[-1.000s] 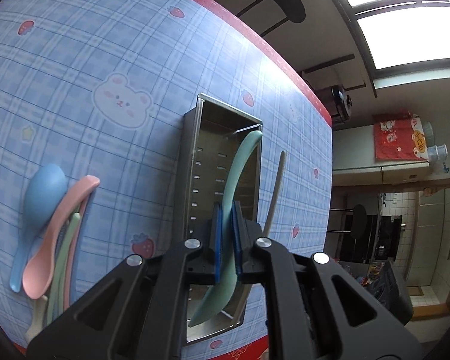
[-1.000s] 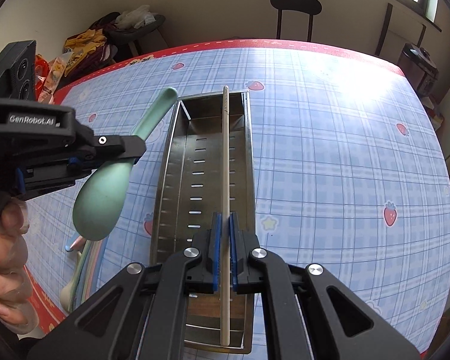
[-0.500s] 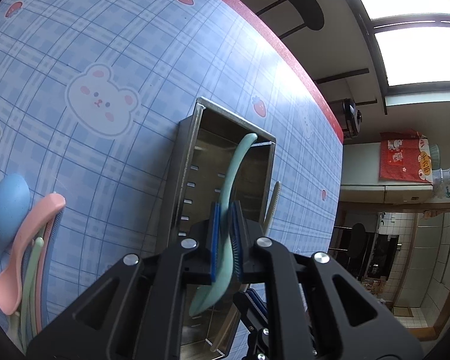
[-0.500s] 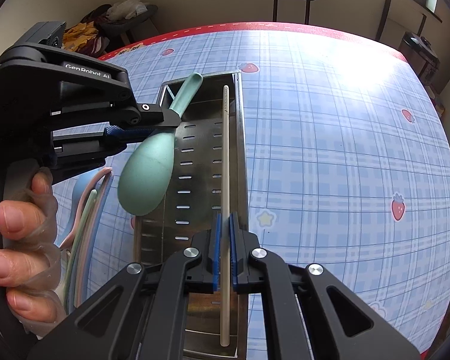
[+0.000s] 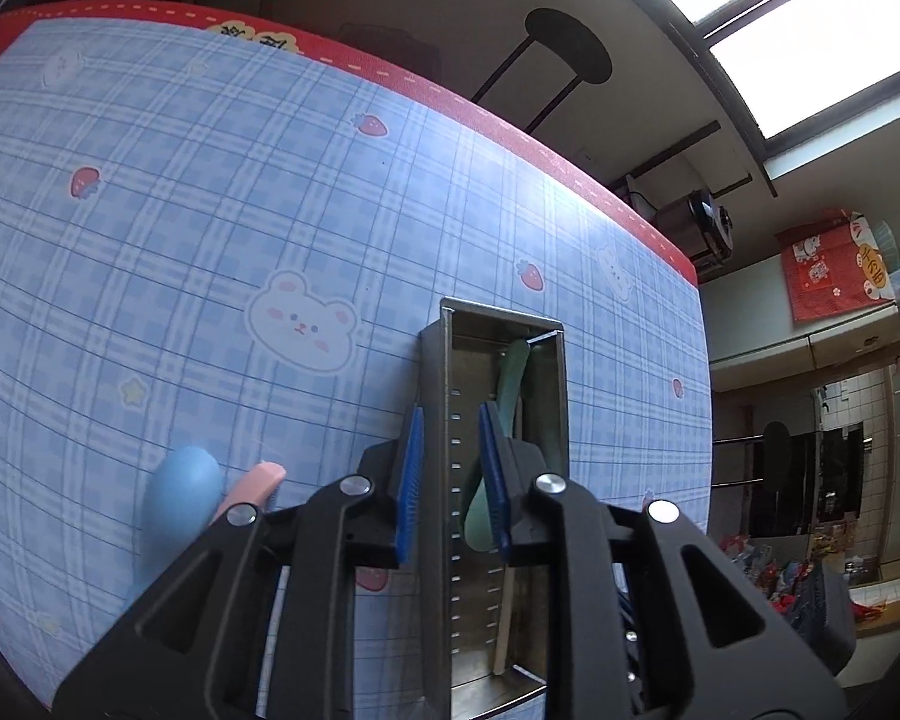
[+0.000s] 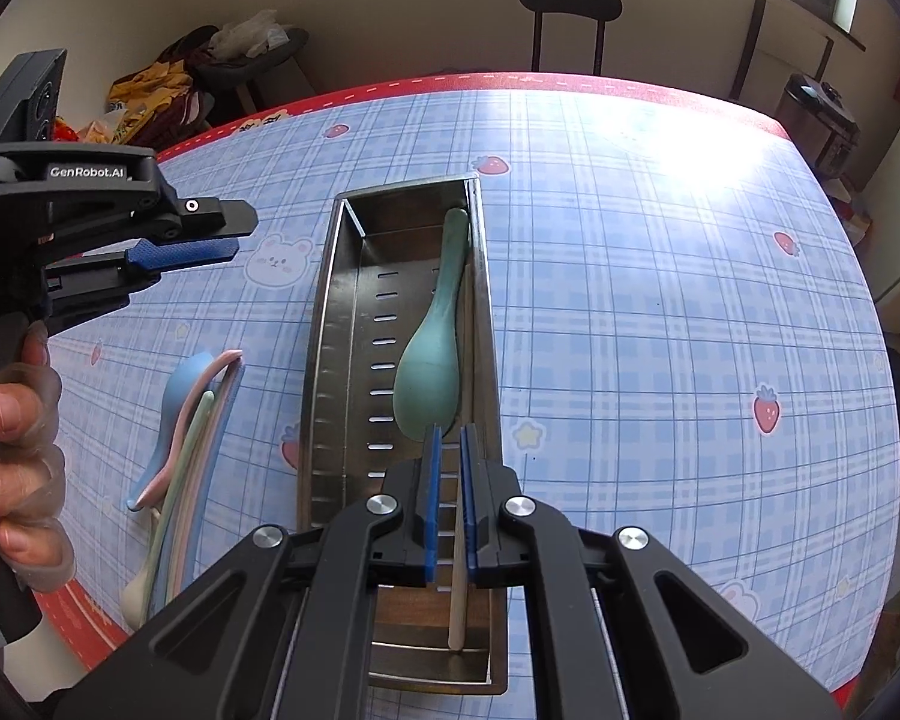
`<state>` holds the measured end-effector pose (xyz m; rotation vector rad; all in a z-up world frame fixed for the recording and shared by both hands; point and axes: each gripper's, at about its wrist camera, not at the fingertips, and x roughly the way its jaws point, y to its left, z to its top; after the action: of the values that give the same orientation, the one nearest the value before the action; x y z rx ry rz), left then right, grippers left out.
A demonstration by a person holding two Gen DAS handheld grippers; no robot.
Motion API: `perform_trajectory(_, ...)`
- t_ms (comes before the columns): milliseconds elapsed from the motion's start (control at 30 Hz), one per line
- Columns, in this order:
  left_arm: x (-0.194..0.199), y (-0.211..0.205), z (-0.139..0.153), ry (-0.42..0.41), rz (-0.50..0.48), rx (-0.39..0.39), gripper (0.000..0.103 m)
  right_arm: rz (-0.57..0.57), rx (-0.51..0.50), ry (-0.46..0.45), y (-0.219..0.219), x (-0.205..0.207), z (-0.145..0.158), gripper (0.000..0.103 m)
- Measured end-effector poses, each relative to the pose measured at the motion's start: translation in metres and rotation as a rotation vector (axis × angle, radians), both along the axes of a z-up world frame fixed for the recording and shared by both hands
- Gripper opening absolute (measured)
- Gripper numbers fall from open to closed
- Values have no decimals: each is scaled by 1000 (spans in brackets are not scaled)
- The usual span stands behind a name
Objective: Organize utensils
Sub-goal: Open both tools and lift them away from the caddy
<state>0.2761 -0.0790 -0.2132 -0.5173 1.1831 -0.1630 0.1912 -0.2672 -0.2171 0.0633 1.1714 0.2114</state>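
left fingers [image 5: 411,468] opening, green spoon [image 6: 429,354] in tray [image 6: 330,324].

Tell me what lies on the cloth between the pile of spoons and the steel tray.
Nothing: in the right wrist view only bare plaid cloth with printed strawberries separates the spoon pile from the tray.

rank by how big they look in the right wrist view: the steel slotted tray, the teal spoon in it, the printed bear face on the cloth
1. steel slotted tray
2. teal spoon
3. printed bear face, farther from the camera, so its true size is unsure.
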Motion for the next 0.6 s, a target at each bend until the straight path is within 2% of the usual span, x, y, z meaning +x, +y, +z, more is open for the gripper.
perform_trajectory(67, -9, 12, 8, -31, -23, 42, 29, -3, 0, -8, 2, -7, 5, 10)
perform_trajectory(233, -41, 47, 24, -112, -80, 159, 33, -20, -7, -38, 9, -25, 17, 36)
perform_trajectory(400, -75, 77, 34, -166, -127, 272, 33, -27, -18, -60, 20, -43, 25, 52)
perform_trajectory(467, -89, 90, 35, -177, -144, 304, 35, -29, -14, -65, 24, -48, 27, 57)
perform_trajectory(600, -117, 109, 37, -200, -171, 349, 44, -23, -16, -69, 35, -59, 30, 71)
